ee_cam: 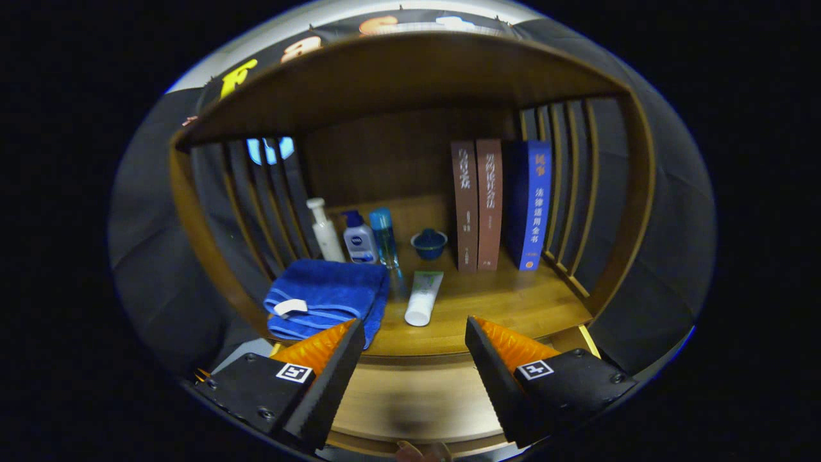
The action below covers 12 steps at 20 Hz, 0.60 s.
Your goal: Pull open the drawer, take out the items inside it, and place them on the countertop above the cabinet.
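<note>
- While I held the rig facing the cabinet, the gripper stood released, its two fingers spread wide with nothing between them.
- Below and between the fingers I saw one pale wooden panel, which I took for the drawer front; whether it was pulled out at all I could not tell, and nothing of its inside showed.
- Just beyond the fingertips ran the front edge of the countertop, a single wooden board under a curved wooden top.
- One folded blue towel with a white tag lay on it just ahead of the left finger, its near corner behind that fingertip.
- One white tube with a green upper end lay flat beside the towel, cap toward me, ahead of the gap between the fingers.
- Farther back I counted three bottles standing in a row, close together: a white pump bottle, a short white bottle with a blue cap, and a slim blue bottle.
- One small dark blue lidded cup stood to the right of the bottles, apart from them.
- Three books stood upright side by side near the back wall: two brown books touching, then one blue book to their right.
- Slatted wooden sides closed the shelf at left and right.
</note>
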Tool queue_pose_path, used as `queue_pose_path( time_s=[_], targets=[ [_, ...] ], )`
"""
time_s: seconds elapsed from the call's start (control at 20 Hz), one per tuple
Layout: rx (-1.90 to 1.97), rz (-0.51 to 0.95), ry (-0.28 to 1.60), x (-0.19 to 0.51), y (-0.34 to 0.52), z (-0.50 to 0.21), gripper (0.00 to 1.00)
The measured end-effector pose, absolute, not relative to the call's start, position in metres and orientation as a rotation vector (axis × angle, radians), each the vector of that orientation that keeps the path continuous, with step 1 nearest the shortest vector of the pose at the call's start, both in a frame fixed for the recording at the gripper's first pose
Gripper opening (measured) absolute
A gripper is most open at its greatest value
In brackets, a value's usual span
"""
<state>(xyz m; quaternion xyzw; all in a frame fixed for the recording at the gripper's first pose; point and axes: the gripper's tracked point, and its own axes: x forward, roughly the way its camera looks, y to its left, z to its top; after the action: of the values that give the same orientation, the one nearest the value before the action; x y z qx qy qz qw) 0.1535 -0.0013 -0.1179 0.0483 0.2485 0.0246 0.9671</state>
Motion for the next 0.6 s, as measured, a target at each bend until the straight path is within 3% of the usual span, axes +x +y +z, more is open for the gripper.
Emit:
queue_pose_path(
  time_s=[0.2,0.6],
  targets=[
    [0.097,0.076,0.315,0.083,0.005,-0.092,1.00],
    [0.084,0.032,0.196,-0.016,-0.012,-0.152,0.99]
  ],
)
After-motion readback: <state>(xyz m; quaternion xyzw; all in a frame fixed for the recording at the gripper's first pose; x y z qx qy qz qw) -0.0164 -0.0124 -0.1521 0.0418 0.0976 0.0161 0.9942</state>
